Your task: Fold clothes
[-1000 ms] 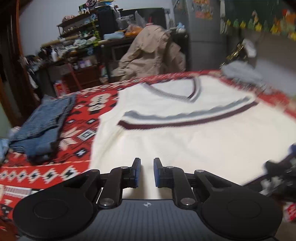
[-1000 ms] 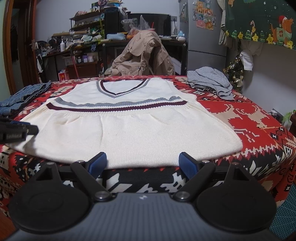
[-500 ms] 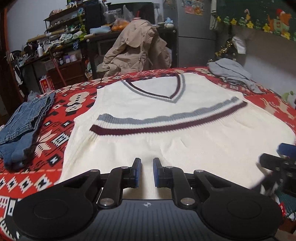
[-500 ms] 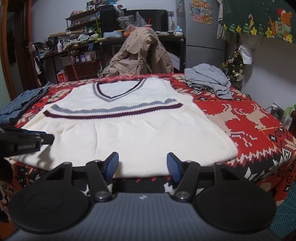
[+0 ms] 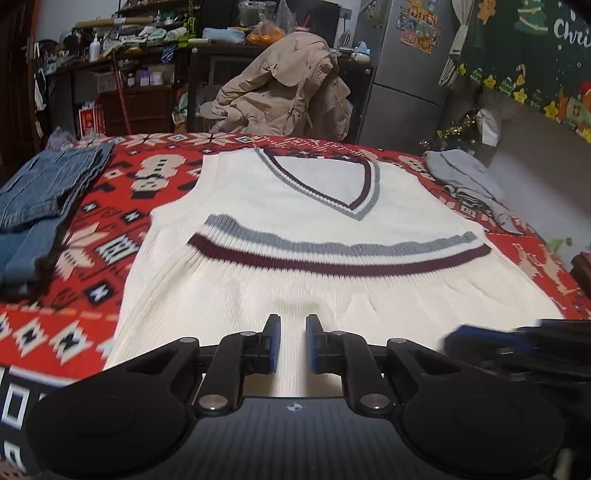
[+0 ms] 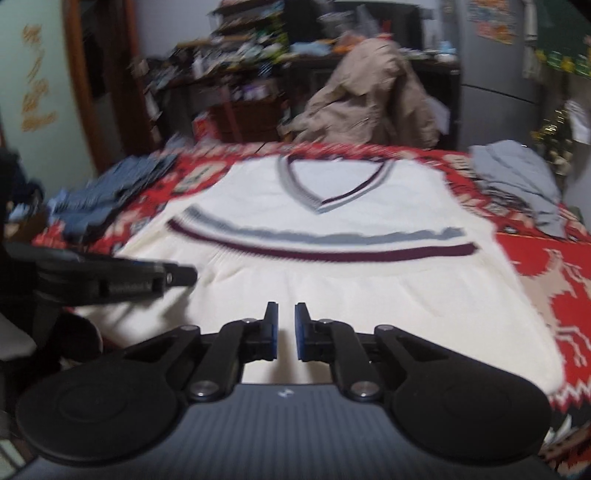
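Vest [image 5: 295,236] flat at frame centre on blanket [image 5: 122,192]; jeans [image 5: 40,199] at left edge, crumpled garment [image 5: 465,177] at right, draped jacket [image 5: 284,88] behind.

Lived-in home room: cluttered shelves [image 5: 140,29], fridge [image 5: 402,66] with stickers, coat [image 5: 284,88] slung over chair, Christmas banner [image 5: 535,48] on wall.

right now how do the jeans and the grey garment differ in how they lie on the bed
The jeans are blue denim, folded into a flat stack at the left edge of the bed; the grey garment is a soft, crumpled heap at the far right. The jeans stretch along the bed's side, while the grey garment bunches near the wall. Both lie clear of the white vest, on the red patterned cover.
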A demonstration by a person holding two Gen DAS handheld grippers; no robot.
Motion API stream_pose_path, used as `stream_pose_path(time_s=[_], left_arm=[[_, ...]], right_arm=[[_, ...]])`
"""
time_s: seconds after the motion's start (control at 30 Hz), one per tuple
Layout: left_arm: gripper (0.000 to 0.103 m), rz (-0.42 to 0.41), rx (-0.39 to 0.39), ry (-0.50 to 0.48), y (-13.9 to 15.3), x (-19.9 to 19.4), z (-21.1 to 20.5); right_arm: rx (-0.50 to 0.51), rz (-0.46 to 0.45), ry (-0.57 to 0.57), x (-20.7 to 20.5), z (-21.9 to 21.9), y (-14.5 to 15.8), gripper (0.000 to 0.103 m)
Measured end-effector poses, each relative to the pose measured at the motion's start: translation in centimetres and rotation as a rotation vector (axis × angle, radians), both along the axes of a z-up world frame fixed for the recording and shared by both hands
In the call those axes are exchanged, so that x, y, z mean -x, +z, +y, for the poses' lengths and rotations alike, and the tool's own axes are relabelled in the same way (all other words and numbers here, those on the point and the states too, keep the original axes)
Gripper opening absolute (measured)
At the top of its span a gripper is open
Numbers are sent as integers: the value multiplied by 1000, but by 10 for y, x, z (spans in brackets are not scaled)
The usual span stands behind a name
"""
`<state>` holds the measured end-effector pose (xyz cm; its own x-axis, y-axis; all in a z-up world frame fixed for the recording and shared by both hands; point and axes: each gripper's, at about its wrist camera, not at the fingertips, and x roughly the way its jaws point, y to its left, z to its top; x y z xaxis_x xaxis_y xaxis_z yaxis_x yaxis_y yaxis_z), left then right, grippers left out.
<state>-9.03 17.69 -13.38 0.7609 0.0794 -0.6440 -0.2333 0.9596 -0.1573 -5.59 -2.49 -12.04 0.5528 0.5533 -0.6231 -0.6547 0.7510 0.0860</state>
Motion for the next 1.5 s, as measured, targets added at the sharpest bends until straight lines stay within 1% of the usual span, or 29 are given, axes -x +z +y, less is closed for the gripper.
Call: stream_pose_path(time_s=[0.07, 0.2, 0.27, 0.33, 0.43, 0.53, 0.6, 0.67, 0.77, 0.83, 0.9, 0.97, 1.07, 1.17, 1.2, 1.27, 1.37, 1.4, 1.5], left_arm=[[14, 8, 4, -17, -1, 9, -3], [14, 13, -47, -36, -5, 25, -12], [14, 10, -58, -40, -6, 31, -12], [14, 8, -56, -38, -6, 35, -10], [14, 5, -28, -28, -5, 38, -5], [14, -5, -1, -14, -5, 42, 0], [14, -6, 13, -3, -6, 44, 3], [8, -2, 3, 8, -7, 43, 4], [6, -9, 7, 17, -8, 45, 6], [6, -15, 20, 21, -9, 46, 8], [5, -20, 31, 23, -10, 48, 10], [5, -23, 39, 23, -10, 49, 12], [5, -29, 58, 22, -10, 49, 15], [5, -32, 73, 26, -11, 50, 17], [5, -33, 76, 27, -11, 50, 17], [5, -36, 76, 27, -11, 50, 17], [5, -40, 77, 26, -12, 51, 17], [5, -40, 77, 25, -12, 51, 17], [5, -41, 67, 21, -12, 51, 17]], right_arm=[[20, 5, 19, 1, 9, -6, 10], [32, 5, 15, -9, 23, -12, 10], [32, 2, 5, -20, 31, -11, 10], [36, 6, -1, -31, 39, -12, 10], [27, 25, -9, -42, 48, -10, 10], [3, 19, 43, -27, 51, -2, 10], [9, 16, 96, -11, 56, 0, 10], [16, 18, 151, 4, 63, 0, 10], [31, 11, 192, 13, 76, -4, 10], [35, 33, 177, 6, 84, -10, 9], [25, 43, 155, -9, 89, -14, 4], [25, 42, 137, -22, 97, -13, 2], [24, 50, 127, -36, 106, -12, 2], [27, 59, 121, -34, 107, -12, 3], [21, 65, 123, -30, 104, -11, 6], [10, 77, 133, -20, 94, -8, 6], [25, 105, 152, -7, 82, -9, 6], [30, 98, 154, -5, 81, -11, 5], [33, 83, 140, -16, 90, -12, 4]])
